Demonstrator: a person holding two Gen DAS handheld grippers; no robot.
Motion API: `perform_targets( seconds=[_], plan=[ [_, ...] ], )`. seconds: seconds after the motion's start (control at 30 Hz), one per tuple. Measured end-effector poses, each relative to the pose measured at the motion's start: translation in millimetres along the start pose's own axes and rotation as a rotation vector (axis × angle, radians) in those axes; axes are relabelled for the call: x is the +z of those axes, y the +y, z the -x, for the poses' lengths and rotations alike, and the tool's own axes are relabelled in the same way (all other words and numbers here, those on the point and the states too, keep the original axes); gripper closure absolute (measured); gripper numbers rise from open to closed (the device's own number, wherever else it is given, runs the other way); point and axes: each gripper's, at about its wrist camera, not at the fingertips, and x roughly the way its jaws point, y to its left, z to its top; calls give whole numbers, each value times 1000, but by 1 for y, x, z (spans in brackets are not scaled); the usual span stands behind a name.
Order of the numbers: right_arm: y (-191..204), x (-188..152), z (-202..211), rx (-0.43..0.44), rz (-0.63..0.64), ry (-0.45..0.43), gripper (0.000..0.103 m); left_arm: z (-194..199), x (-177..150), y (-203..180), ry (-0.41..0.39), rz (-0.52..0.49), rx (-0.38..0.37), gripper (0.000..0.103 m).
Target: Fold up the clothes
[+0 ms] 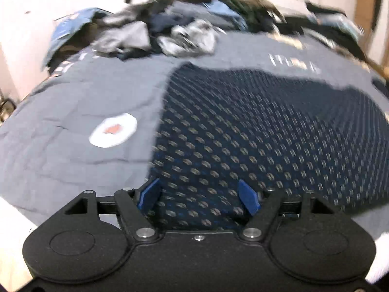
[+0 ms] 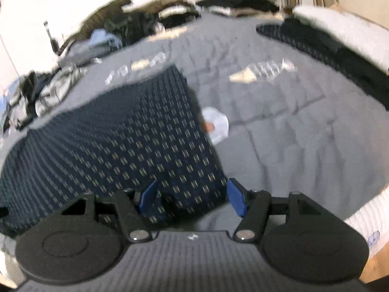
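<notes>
A navy garment with a small tan and blue repeating pattern (image 1: 255, 131) lies spread flat on a grey quilt (image 1: 73, 107). My left gripper (image 1: 198, 194) hovers over the garment's near left edge, its blue fingers spread wide and open, cloth showing between them. In the right wrist view the same garment (image 2: 121, 141) fills the left half. My right gripper (image 2: 192, 197) is open over the garment's near right corner, one blue fingertip (image 2: 235, 197) just off the cloth's edge. Both views are motion-blurred.
A heap of unfolded clothes (image 1: 175, 31) lies at the far side of the quilt, also seen as a clothes pile (image 2: 73, 56). A white round patch (image 1: 113, 130) marks the quilt. A folded dark patterned stack (image 2: 316, 41) and white mattress edge (image 2: 345, 34) lie far right.
</notes>
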Motion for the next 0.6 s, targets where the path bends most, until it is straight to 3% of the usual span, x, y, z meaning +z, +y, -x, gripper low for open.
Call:
perform_targets(
  seconds=[0.13,0.23,0.43,0.6],
  plan=[
    [12,5,0,68,-25,-58,38,16,6,2,-88,53,-112,28],
    [25,4,-5,80,1,-53,37,16,4,-9,-91,16,-145,26],
    [51,3,-16,104,53,-43,35,-23,-7,-25,65,-60,-87,26],
    [72,2,-25,124,96,-35,33,-7,-1,-16,-19,-14,-115,26]
  ],
)
